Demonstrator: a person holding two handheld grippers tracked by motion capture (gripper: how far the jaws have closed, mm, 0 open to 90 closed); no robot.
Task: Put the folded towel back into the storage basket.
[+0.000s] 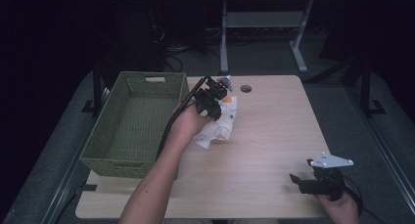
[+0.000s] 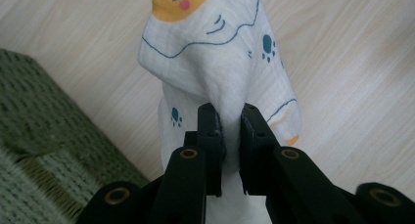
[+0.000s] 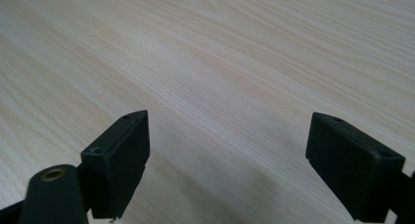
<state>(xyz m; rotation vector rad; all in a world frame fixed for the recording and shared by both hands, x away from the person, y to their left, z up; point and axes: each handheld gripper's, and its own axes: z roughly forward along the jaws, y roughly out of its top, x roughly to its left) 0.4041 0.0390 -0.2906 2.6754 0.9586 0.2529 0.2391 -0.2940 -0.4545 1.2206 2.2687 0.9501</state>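
wooden table: left gripper pinches paw-print cloth, no writing.

Dim lab: bare desk, floor cables.

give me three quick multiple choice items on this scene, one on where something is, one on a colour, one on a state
1. Where does the basket stand?
A. at the table's left edge
B. at the table's right edge
C. on the floor

2. What colour is the basket?
A. red
B. green
C. blue

3. How is the left claw?
A. wide open over bare wood
B. shut on the cloth
C. shut on the basket's rim

Answers:
1 A: in the high view it sits on the table, left of the cloth.
2 B: its woven walls are green.
3 B: the left gripper view shows white printed fabric pinched between its jaws, while the right claw stands open over bare wood.
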